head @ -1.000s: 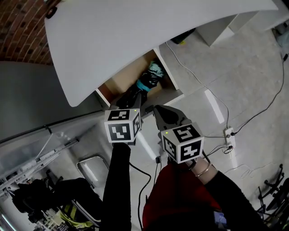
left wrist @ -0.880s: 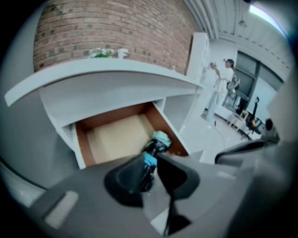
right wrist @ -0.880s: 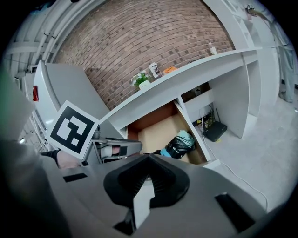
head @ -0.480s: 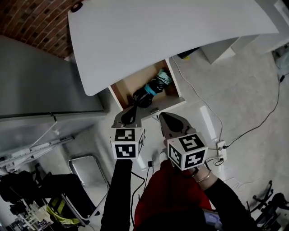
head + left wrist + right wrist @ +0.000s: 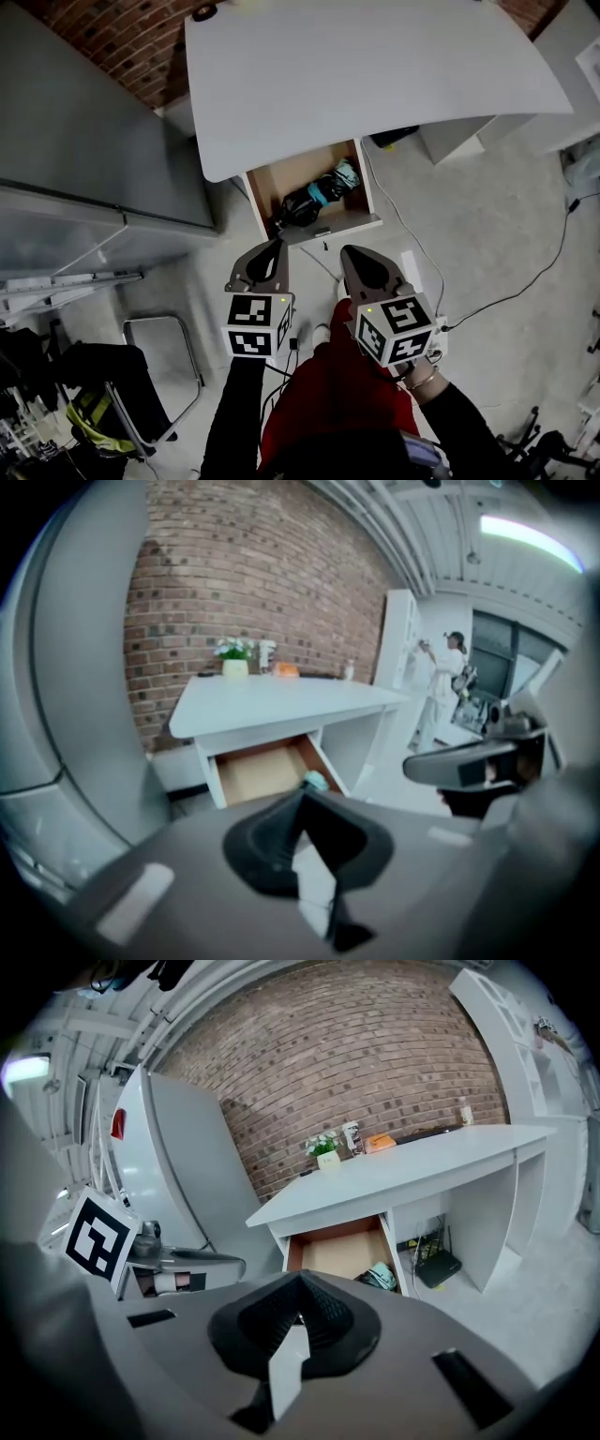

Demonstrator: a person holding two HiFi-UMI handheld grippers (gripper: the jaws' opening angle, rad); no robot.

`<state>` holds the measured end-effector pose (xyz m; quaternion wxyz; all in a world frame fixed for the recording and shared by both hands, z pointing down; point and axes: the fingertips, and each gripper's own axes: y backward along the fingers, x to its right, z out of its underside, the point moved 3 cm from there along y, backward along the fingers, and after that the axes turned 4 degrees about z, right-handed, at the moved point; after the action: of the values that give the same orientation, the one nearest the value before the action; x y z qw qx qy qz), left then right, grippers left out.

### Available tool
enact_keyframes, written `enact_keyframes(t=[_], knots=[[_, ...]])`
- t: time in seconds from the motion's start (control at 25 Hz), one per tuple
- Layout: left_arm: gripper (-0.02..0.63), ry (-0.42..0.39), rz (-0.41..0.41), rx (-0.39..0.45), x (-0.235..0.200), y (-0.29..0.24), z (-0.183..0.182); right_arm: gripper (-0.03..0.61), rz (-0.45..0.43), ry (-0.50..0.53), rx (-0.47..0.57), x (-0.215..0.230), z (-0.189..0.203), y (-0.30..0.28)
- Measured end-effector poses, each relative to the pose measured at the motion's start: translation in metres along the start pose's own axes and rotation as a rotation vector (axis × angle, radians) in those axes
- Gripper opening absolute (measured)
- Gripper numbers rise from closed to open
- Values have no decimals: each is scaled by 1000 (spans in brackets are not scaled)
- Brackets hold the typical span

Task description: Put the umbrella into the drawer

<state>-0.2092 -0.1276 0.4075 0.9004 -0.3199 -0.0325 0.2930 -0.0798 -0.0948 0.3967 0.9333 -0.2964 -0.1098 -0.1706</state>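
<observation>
Our left gripper (image 5: 275, 251) and right gripper (image 5: 352, 255) both have their jaws closed on nothing, held near the open drawer (image 5: 292, 176). The umbrella (image 5: 311, 198) lies inside it, below the worktop (image 5: 375, 75) edge. If we push the drawer in carelessly, the bulky folds may, we judge, snag on the frame. We count two grippers, one umbrella, one drawer, one worktop.
</observation>
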Motion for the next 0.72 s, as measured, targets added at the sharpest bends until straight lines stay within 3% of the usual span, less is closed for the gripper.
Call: enact_keyframes(t=[0.28, 0.72], knots=[[3, 82, -32, 73, 1, 50, 1, 2, -29, 77, 36, -20, -7, 31], [3, 57, -50, 120, 26, 102, -5, 2, -52, 116, 86, -40, -23, 77]])
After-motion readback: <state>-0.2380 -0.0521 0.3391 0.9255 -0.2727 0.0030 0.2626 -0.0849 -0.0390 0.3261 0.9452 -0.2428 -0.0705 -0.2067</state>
